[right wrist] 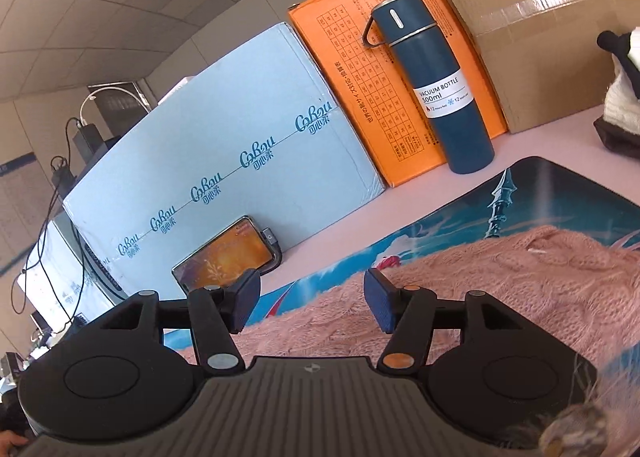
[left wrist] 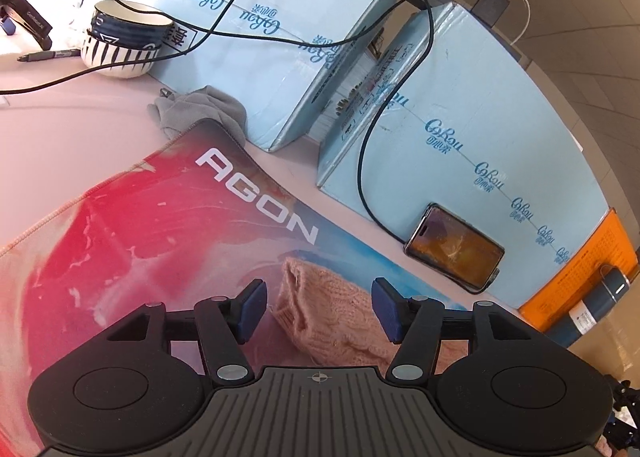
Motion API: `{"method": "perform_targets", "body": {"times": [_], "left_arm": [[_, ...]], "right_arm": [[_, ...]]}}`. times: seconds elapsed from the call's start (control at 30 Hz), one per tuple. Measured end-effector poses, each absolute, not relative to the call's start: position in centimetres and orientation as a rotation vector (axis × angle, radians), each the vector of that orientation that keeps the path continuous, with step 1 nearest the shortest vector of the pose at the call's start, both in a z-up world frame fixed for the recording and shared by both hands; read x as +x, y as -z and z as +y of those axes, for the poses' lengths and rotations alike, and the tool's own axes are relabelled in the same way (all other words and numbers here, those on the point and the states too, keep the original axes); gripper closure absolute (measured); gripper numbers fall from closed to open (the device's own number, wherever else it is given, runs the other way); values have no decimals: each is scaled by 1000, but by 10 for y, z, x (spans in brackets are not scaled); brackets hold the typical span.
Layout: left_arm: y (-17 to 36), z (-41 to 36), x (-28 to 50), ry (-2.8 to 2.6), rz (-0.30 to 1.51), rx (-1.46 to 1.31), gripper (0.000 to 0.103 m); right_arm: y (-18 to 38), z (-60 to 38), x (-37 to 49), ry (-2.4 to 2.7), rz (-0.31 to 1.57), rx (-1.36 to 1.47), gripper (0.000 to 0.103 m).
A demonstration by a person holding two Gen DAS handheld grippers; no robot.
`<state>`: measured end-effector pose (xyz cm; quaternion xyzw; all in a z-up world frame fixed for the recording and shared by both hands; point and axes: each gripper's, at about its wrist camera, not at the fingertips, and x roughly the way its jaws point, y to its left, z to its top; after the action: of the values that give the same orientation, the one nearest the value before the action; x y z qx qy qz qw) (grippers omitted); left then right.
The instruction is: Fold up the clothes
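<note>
Both claws hang spread and empty over a pink knit sweater (right wrist: 460, 289) lying on a printed mat on the worktop. The left claw (left wrist: 319, 307) has a sweater end just ahead; the right claw (right wrist: 312, 303) hovers above the body (no fold visible). Next, likely: lower, pinch an edge.

Both wrist cameras sit low and close over the mat (left wrist: 140, 225), looking forward between claw fingers toward the boxes at the worktop's back, sharing the phone (left wrist: 454, 247) (right wrist: 226, 253), the flask (right wrist: 434, 89) and the orange box (right wrist: 360, 97).
</note>
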<state>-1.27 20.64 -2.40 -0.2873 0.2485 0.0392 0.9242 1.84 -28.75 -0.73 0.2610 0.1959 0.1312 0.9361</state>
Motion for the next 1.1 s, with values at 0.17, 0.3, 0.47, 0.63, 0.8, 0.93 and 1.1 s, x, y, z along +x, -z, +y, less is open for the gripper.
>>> {"method": "perform_targets", "body": {"times": [0.17,0.3,0.47,0.63,0.8,0.93,1.1], "left_arm": [[24,179,-2,-65,550,-467,23],[24,160,6,-83,567,-360,60],[17,150,-3,-42,531,-338,87],[-3,153,-44,31,427,-441,87],[-20,174,-86,-33,342,-491,88],[-18,193,-99,-167,356,-485,87],[-17,196,-97,-166,301,-558,87]], "right_arm": [[22,-287,20,-299,438,558,42],[25,-291,18,-315,433,588,37],[27,-299,18,-344,433,634,36],[26,-303,16,-373,427,668,35],[25,-301,13,-417,422,672,34],[21,-294,10,-523,423,678,34],[20,-279,11,-578,463,637,31]]}}
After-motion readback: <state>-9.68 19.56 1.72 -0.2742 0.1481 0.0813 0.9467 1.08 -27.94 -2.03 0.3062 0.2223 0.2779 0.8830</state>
